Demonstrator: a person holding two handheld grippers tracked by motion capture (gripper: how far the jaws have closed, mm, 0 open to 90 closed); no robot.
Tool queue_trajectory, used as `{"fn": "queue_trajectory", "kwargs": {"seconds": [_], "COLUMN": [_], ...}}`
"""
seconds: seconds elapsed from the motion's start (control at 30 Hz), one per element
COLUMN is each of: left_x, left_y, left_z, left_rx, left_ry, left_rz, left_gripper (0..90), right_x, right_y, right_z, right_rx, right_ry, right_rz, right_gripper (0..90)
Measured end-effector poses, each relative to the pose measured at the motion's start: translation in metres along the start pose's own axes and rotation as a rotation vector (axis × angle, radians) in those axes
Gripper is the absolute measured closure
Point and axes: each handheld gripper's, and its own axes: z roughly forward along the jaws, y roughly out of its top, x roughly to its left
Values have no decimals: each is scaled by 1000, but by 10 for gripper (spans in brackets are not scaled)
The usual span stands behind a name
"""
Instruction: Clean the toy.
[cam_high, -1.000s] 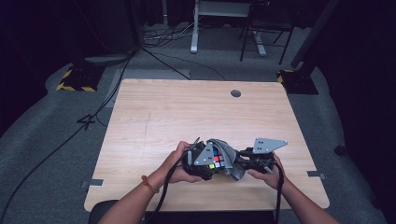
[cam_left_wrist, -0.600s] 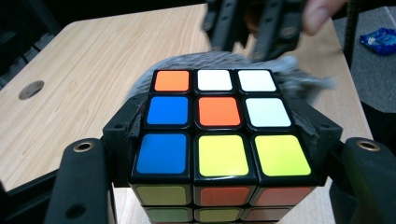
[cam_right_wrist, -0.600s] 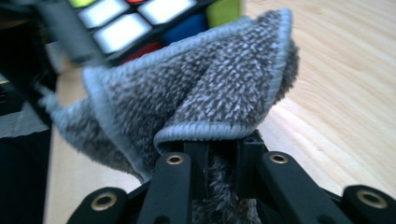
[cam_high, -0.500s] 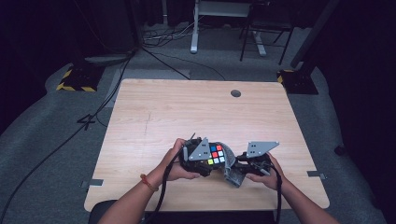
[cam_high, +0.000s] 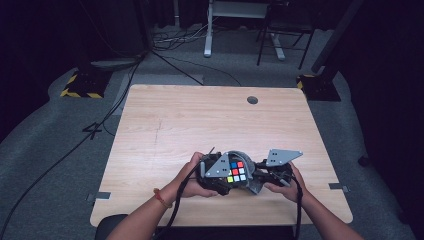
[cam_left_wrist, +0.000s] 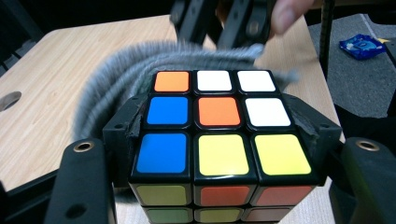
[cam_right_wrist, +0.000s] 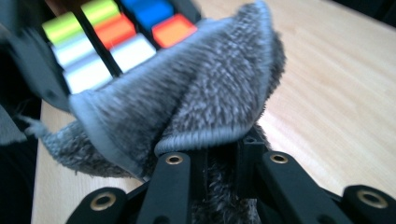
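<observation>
Jaws of the left gripper (cam_left_wrist: 219, 186) clamp a multicoloured plastic puzzle cube (cam_left_wrist: 219, 135) near the wooden table's (cam_high: 200, 120) front edge — right gripper (cam_right_wrist: 224, 163) pinches a grey fuzzy cloth (cam_right_wrist: 196, 102) against the cube's far side.

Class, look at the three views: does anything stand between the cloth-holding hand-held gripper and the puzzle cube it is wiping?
Nothing visible does. The left hand-held gripper clamps the multicoloured puzzle cube, and the right hand-held gripper pinches the fluffy grey cloth, which lies directly against the cube's far side.
</observation>
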Motion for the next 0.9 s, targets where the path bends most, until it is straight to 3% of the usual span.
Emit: {"fn": "queue_trajectory", "kwargs": {"seconds": [0.2,0.33,0.37,0.43,0.67,0.9], "left_x": [7,11,12,10,9,11], "left_y": [-1,-5,-6,-8,-9,-10], "left_z": [-9,-7,-6,0,5,7], "left_rx": [-42,-34,-20,43,54,75], "left_ry": [15,10,17,50,63,70], "left_rz": [-24,-42,-49,-21,-26,-37], "left_gripper": [334,332,331,331,332,331], "right_x": [6,4,3,1,5,11], "right_y": [-4,-3,-4,-2,4,7], "right_z": [12,9,7,1,-9,-9], "right_rx": [75,39,30,-21,-43,-47], "right_ry": [57,70,70,76,26,-19], "right_rz": [-12,4,10,32,4,-18], "right_gripper": [793,794,794,796,798,800]}}
